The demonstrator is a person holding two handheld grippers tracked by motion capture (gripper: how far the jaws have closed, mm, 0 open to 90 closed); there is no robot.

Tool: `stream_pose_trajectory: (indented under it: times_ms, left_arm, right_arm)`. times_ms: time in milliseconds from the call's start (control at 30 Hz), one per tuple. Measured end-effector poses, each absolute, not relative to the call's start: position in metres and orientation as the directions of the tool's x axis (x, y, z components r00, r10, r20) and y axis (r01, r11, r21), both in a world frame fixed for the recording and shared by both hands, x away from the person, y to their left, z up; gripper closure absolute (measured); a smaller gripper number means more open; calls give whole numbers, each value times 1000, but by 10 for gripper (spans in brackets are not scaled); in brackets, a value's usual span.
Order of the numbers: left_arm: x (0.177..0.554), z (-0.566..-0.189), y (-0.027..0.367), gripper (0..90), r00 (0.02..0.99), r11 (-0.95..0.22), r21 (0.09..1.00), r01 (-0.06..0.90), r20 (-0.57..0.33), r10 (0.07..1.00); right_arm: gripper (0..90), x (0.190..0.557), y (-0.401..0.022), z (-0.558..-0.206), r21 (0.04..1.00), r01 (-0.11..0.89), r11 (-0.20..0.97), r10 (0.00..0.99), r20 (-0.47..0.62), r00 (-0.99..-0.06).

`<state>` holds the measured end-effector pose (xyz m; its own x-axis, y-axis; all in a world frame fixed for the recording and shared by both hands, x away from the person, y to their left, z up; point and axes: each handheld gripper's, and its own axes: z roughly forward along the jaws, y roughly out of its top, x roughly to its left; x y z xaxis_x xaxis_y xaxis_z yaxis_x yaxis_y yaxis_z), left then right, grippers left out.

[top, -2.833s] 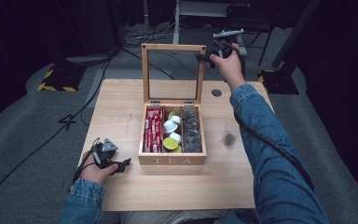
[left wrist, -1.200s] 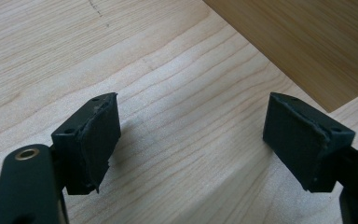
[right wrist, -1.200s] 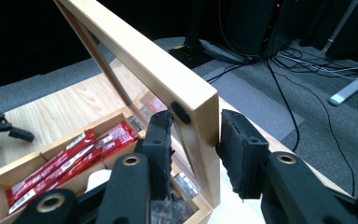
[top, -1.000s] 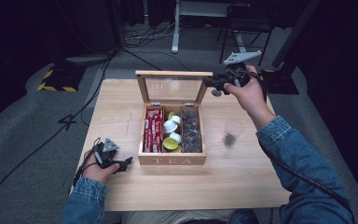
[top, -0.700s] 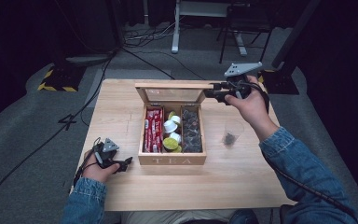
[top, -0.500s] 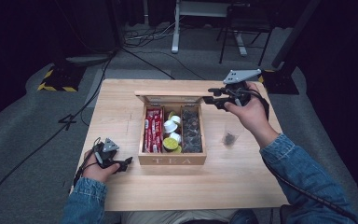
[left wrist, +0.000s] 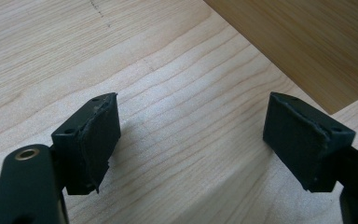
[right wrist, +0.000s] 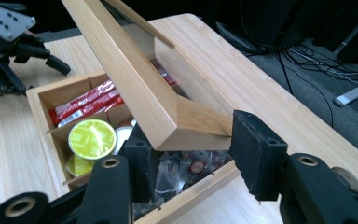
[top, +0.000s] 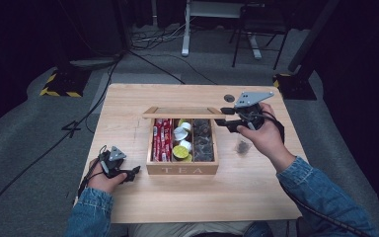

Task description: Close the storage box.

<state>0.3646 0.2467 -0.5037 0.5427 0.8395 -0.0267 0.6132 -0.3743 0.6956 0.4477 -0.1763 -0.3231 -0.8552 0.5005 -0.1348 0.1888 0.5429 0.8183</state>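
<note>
The right gripper (top: 220, 116) has just been opening its jaws around the corner of the light wooden tea box's glass-paned lid (right wrist: 135, 79), no longer clamping it. Left of the wooden tea box (top: 182, 169), the left gripper (top: 134, 173) rests on the pale wooden table (top: 128, 101), jaws apart and empty.

A light wooden table (top: 128, 106) bears a tea box (top: 181, 170) and a small dark packet (top: 242, 146).

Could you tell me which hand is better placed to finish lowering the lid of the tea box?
The right: the right gripper already has the lid corner between its jaws, which have just been opening. The left gripper rests beside the tea box.
</note>
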Motion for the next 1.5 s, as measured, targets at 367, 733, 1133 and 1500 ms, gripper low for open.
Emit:
stream_pose_trajectory:
  times_ms: [367, 733, 1133, 1500]
  left_arm:
    - [365, -504, 247, 193, 541, -372, 696, 614, -27, 841]
    - [365, -504, 246, 192, 539, -371, 696, 615, -27, 842]
    - [365, -504, 246, 192, 536, -367, 698, 615, -29, 844]
    - [365, -504, 245, 192, 536, -370, 694, 618, -28, 844]
  right_arm:
    - [483, 430, -176, -346, 803, 191, 564, 499, -147, -854]
    - [454, 418, -177, -365, 800, 194, 567, 508, -154, -848]
    - [414, 410, -179, -392, 794, 231, 562, 508, -111, -854]
    - [503, 404, -177, -408, 779, 236, 581, 492, -106, -864]
